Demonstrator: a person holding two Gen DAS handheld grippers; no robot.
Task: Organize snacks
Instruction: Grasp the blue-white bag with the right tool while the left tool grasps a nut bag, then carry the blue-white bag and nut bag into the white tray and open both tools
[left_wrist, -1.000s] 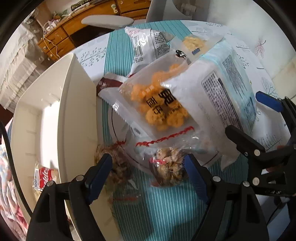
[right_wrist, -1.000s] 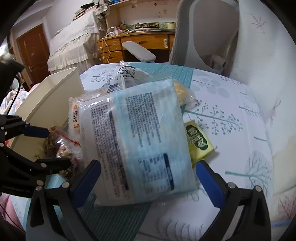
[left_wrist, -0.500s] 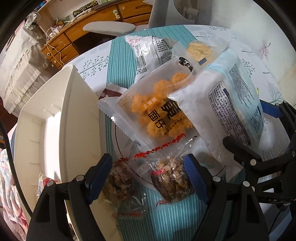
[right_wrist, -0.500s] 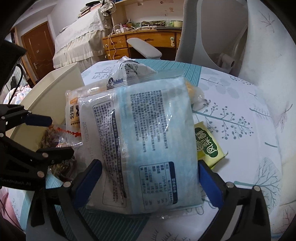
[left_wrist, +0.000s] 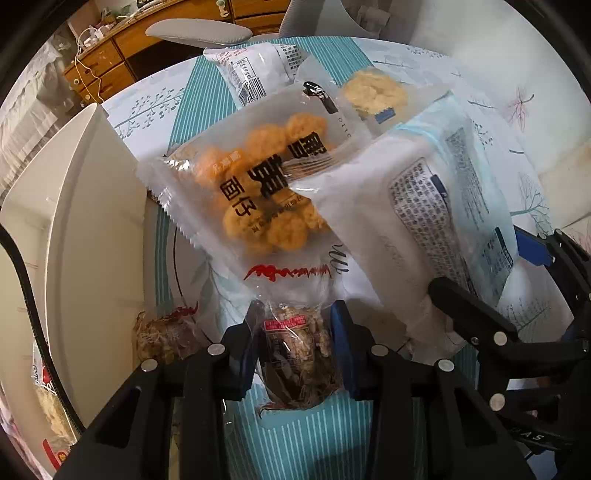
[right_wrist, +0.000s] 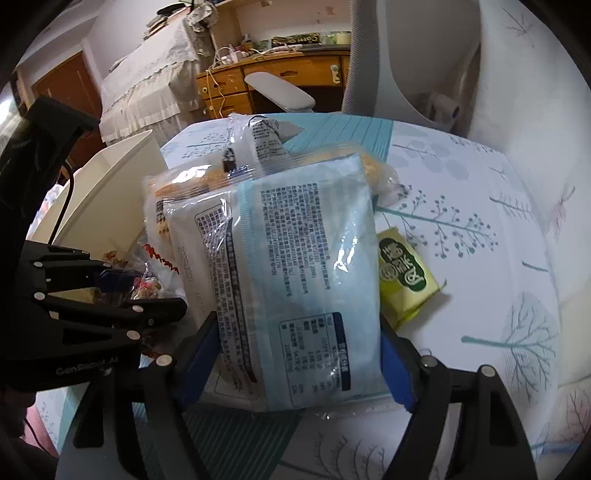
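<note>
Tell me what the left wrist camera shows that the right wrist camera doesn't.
Only the left wrist view shows the round yellow cookie in its clear wrapper and a second brown nut snack beside the white bin. Only the right wrist view shows the green packet. Both show the big blue-and-white bag, with the right gripper closing around it, and the orange puff bag.

A home bedroom: a lace-draped bed (right_wrist: 147, 81), wooden desk (right_wrist: 273, 79) and door (right_wrist: 70, 88).
</note>
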